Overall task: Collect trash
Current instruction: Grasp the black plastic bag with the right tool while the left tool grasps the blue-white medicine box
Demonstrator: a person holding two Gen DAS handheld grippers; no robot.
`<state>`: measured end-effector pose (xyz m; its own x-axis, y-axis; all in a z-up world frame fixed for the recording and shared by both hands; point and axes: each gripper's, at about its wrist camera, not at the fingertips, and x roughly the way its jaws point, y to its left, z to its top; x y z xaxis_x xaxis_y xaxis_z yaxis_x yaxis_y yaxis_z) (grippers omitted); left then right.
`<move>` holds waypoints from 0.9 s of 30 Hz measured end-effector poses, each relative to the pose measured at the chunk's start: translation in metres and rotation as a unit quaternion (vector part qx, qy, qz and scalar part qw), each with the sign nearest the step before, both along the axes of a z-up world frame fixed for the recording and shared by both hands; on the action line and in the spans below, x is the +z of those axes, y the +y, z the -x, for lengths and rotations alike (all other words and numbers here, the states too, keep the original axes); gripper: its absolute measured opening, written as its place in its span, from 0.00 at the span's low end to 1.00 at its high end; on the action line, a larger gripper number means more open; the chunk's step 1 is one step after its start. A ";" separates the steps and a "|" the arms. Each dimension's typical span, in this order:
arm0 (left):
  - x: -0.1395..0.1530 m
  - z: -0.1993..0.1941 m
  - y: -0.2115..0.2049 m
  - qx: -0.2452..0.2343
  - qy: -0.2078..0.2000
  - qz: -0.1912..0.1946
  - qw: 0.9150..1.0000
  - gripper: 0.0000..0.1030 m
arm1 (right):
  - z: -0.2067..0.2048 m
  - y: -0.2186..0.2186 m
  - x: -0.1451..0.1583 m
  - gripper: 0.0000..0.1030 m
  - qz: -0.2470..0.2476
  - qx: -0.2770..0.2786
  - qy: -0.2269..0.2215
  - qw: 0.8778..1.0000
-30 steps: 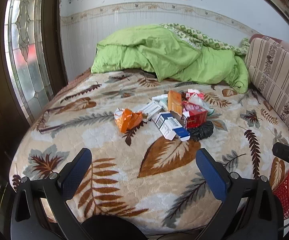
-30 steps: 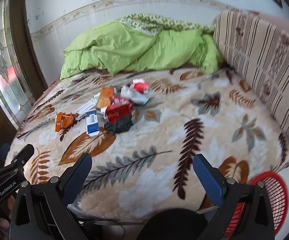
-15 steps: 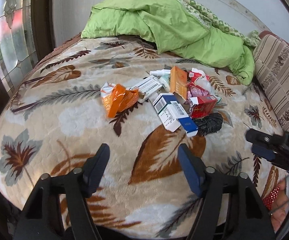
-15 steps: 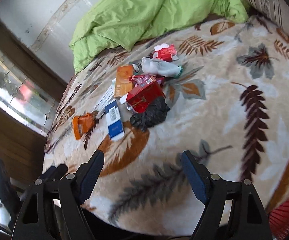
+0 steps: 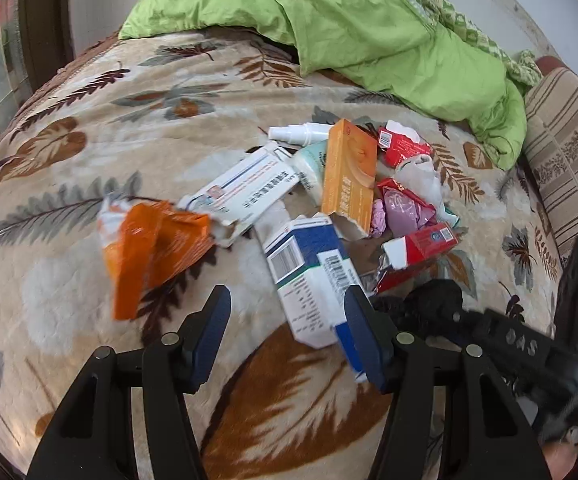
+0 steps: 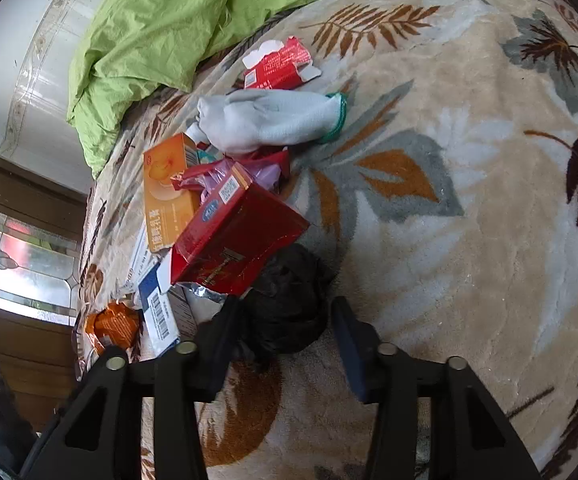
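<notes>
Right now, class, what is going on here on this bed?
A person is clearing a trash pile off the leaf-patterned blanket with two hand-held tongs. The left tongs hover open by the blue and white box, gripping nothing. The right tongs straddle the crumpled black bag; their jaws have just been closing, and a gap remains on one side. Nothing is lifted yet.

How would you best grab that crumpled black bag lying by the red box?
Pinch the black bag across its bulging middle, coming down from above on its free blanket side. It is a soft wad, so any fold will hold; the red box leans over its far edge. The right gripper, jaws just closing, already straddles it.
</notes>
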<state>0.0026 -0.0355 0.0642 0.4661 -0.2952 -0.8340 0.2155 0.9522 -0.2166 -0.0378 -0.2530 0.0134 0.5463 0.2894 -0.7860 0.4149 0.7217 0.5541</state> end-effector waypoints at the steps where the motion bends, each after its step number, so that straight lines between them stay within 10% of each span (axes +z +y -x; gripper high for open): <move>1: -0.003 -0.006 -0.006 -0.007 0.004 -0.002 1.000 0.57 | 0.002 0.000 0.000 0.43 0.002 0.003 -0.005 1.000; 15: -0.032 -0.034 -0.036 -0.015 0.006 -0.040 0.999 0.46 | 0.072 -0.015 0.046 0.41 0.092 0.011 -0.066 0.993; 22: -0.024 -0.021 -0.024 -0.023 0.006 -0.021 0.999 0.15 | 0.091 -0.016 0.045 0.41 0.084 0.012 -0.071 0.994; 24: -0.026 -0.020 -0.026 -0.016 0.000 -0.033 0.999 0.35 | 0.093 -0.015 0.045 0.41 0.085 0.011 -0.071 0.994; 25: -0.028 -0.022 -0.023 -0.006 0.004 -0.033 0.999 0.60 | 0.094 -0.015 0.045 0.41 0.085 0.010 -0.072 0.994; 27: -0.032 -0.022 -0.017 0.013 0.012 -0.016 1.000 0.71 | 0.095 -0.015 0.046 0.41 0.084 0.011 -0.074 0.994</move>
